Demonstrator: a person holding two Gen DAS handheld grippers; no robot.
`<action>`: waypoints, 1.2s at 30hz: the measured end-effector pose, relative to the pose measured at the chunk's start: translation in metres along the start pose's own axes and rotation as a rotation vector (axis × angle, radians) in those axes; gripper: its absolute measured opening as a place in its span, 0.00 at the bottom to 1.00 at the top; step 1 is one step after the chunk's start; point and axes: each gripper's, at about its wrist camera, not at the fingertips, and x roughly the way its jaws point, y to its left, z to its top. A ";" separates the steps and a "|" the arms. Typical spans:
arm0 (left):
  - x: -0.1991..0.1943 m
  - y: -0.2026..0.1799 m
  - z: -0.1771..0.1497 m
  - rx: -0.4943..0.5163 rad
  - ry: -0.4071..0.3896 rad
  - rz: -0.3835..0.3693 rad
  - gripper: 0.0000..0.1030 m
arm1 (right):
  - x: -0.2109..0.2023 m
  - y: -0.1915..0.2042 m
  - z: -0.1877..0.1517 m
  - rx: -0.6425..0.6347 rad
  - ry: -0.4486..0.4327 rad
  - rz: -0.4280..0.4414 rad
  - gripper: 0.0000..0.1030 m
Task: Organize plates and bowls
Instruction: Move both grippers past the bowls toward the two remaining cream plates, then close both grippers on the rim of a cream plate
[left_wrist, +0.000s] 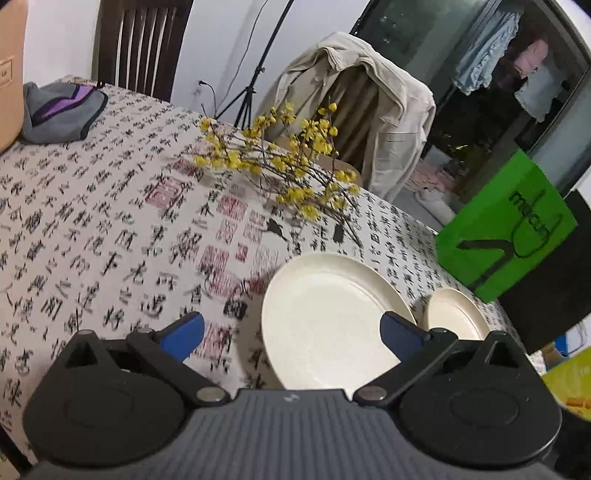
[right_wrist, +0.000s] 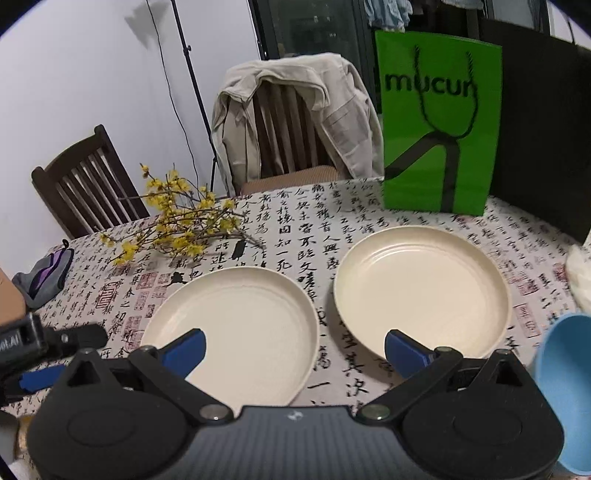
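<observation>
Two cream plates lie side by side on the calligraphy-print tablecloth. In the right wrist view the left plate (right_wrist: 240, 325) sits under my right gripper's (right_wrist: 295, 350) left finger and the right plate (right_wrist: 421, 288) lies by its right finger. That gripper is open and holds nothing. A blue bowl (right_wrist: 565, 387) stands at the right edge. My left gripper (left_wrist: 291, 332) is open too, hovering over the near plate (left_wrist: 328, 317), with the second plate (left_wrist: 458, 314) beyond its right finger. The left gripper (right_wrist: 40, 354) also shows at the left edge of the right wrist view.
A branch of yellow flowers (right_wrist: 177, 221) lies behind the plates. A green paper bag (right_wrist: 439, 122) and a black bag (right_wrist: 543, 122) stand at the back right. A grey and purple cloth (left_wrist: 62, 110) lies far left. Chairs, one with a beige jacket (right_wrist: 291, 110), ring the table.
</observation>
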 end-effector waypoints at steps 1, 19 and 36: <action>0.003 -0.001 0.002 0.004 0.001 -0.002 1.00 | 0.004 0.001 0.001 0.005 0.007 0.001 1.00; 0.066 0.020 0.006 0.000 0.076 -0.002 1.00 | 0.041 -0.005 -0.001 0.049 0.067 -0.020 0.98; 0.081 0.021 0.002 0.021 0.115 -0.033 0.86 | 0.066 0.011 0.001 0.009 0.141 -0.058 0.67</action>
